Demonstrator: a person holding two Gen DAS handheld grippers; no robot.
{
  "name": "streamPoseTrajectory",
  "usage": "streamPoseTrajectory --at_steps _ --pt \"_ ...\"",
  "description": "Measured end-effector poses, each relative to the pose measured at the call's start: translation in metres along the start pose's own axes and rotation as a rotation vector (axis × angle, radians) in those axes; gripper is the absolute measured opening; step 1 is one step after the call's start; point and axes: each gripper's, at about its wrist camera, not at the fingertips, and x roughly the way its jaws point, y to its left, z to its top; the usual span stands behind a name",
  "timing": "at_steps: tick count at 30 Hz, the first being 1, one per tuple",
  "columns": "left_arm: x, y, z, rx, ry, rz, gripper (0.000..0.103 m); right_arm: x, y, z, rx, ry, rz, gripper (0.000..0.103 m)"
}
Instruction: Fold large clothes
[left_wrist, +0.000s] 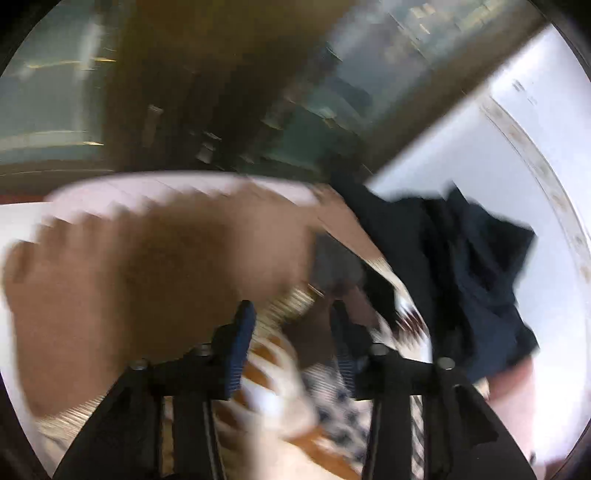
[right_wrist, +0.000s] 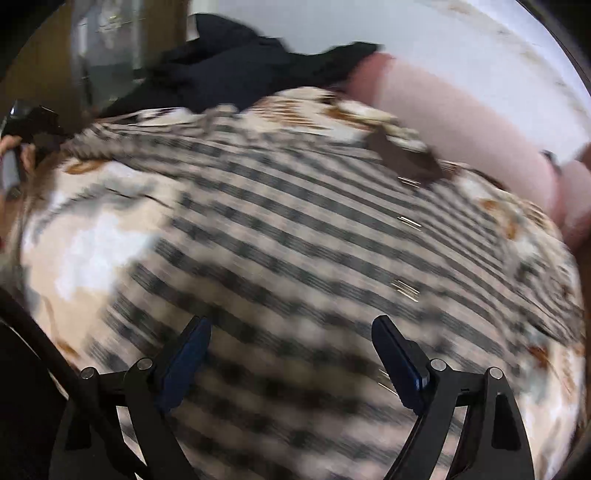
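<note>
Right gripper (right_wrist: 291, 328) hovers with jaws spread wide over the checked shirt (right_wrist: 295, 229) on the patterned bedding (right_wrist: 85, 236). Left gripper (left_wrist: 291, 314) is half open, nothing visibly pinched. Risk: grabbing bedding along with the shirt, or snagging the dark garment (left_wrist: 461, 266) nearby.

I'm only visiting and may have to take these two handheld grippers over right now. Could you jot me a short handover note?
Left gripper: jaws partly apart over the clothes; blur hides whether they pinch anything.
Right gripper: jaws wide open above the checked garment, holding nothing.
Things: checked garment spread on a floral-patterned cloth; a brown garment on the left; a dark navy garment crumpled further back; something pink beside it.
Done: no neat fold is visible.
Left: fold the checked garment, probably the others too.
</note>
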Motion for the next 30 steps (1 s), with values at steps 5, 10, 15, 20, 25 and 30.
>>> streamPoseTrajectory --at_steps 5,10,15,20,25,30 --pt "-0.014 0.046 0.016 -0.121 -0.021 0.036 0.042 0.035 0.085 0.062 -0.126 -0.034 0.118 0.091" --pt "-0.025 0.058 0.026 -0.068 -0.078 0.092 0.042 0.072 0.193 0.117 -0.339 -0.080 0.148 0.091" --pt "-0.027 0.066 0.034 -0.048 -0.095 0.112 0.043 0.111 0.296 0.153 -0.530 -0.109 0.099 0.087" --pt "-0.022 0.067 0.034 -0.039 -0.083 0.114 0.042 0.129 0.354 0.188 -0.548 -0.164 0.030 0.073" --pt "-0.023 0.038 0.020 0.049 -0.077 0.086 0.042 0.133 0.379 0.198 -0.557 -0.104 0.074 0.007" --pt "-0.025 -0.001 -0.008 0.186 -0.074 0.066 0.048 0.090 0.303 0.223 -0.294 -0.126 0.154 0.006"
